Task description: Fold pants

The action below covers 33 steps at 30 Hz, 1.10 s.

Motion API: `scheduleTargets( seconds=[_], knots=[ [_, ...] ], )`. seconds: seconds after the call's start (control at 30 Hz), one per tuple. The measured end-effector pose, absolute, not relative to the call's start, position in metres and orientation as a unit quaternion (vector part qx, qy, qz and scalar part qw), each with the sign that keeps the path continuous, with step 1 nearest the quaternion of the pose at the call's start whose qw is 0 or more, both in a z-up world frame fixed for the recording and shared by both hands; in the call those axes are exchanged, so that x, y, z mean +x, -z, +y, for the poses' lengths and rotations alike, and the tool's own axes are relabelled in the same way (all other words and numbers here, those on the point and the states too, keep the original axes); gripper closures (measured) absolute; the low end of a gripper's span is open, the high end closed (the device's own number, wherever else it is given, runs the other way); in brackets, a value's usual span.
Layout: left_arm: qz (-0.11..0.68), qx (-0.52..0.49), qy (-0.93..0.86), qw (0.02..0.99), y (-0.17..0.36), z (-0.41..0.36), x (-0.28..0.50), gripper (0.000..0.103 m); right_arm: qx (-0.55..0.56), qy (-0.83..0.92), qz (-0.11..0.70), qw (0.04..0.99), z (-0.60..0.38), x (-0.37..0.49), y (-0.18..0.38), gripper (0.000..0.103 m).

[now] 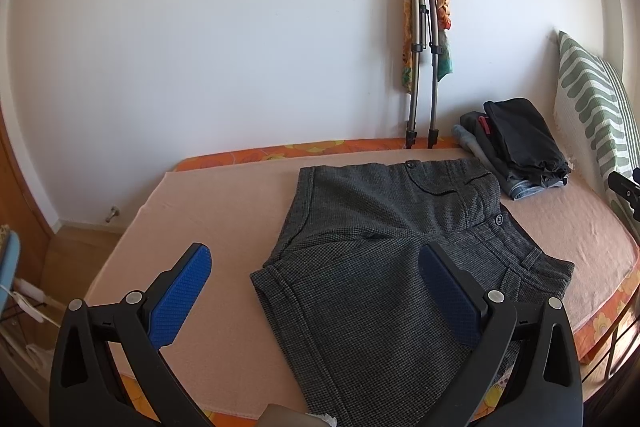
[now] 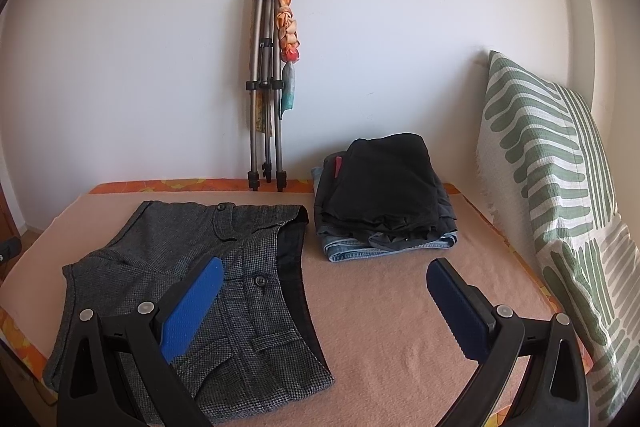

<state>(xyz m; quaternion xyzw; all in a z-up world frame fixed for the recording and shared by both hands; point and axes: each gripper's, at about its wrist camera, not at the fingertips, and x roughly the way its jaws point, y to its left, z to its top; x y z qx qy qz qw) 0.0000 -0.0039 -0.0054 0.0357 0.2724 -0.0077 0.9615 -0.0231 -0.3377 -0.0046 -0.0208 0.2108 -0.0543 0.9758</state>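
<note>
Both fingers of the left gripper stand wide apart with nothing between their blue pads, raised above the near part of the bed. From the left wrist view, the grey pants lie folded on the pink blanket, a little right of centre, the waistband with its button toward the far side and the right; the right-hand pad overlaps them in the picture, though whether it touches the cloth cannot be told. Farther right sits a stack of folded clothes, dark garments over denim, just beside a green-striped pillow. A folded tripod draped with a colourful cloth leans against the far wall. From the right wrist view, the right gripper likewise has its fingers spread, empty, above the blanket. The pants are to the left here, under the left finger in the picture, with the dark inner waistband facing right. The stack rests at far centre, apart from the pants, the pillow along the right and the tripod at the far wall.
</note>
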Motion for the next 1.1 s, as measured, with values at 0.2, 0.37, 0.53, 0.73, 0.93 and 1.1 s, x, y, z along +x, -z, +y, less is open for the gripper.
scheduleTargets(
  seconds=[0.2,0.37,0.53,0.73,0.93,1.1],
  knots=[
    [0.273,0.037,0.01,0.961,0.007,-0.004,-0.003,0.0,-0.026,0.053,0.212,0.976,-0.336,-0.026,0.006,0.0],
    [0.274,0.043,0.017,0.961,0.008,-0.006,-0.007,0.0,-0.027,0.054,0.211,0.976,-0.337,-0.031,0.005,0.0],
    [0.268,0.049,0.019,0.962,0.006,-0.006,-0.01,0.0,-0.035,0.049,0.204,0.977,-0.335,-0.037,0.003,0.001],
    [0.266,0.06,0.025,0.962,0.009,0.0,-0.015,0.0,-0.05,0.037,0.207,0.976,-0.336,-0.043,0.009,0.001],
    [0.282,0.062,0.071,0.955,0.017,0.005,-0.017,0.0,-0.064,0.002,0.24,0.969,-0.341,-0.04,0.029,0.009],
    [0.302,0.103,0.106,0.942,0.029,0.002,-0.026,0.009,-0.034,-0.038,0.291,0.955,-0.365,-0.033,0.049,0.021]
  ],
)
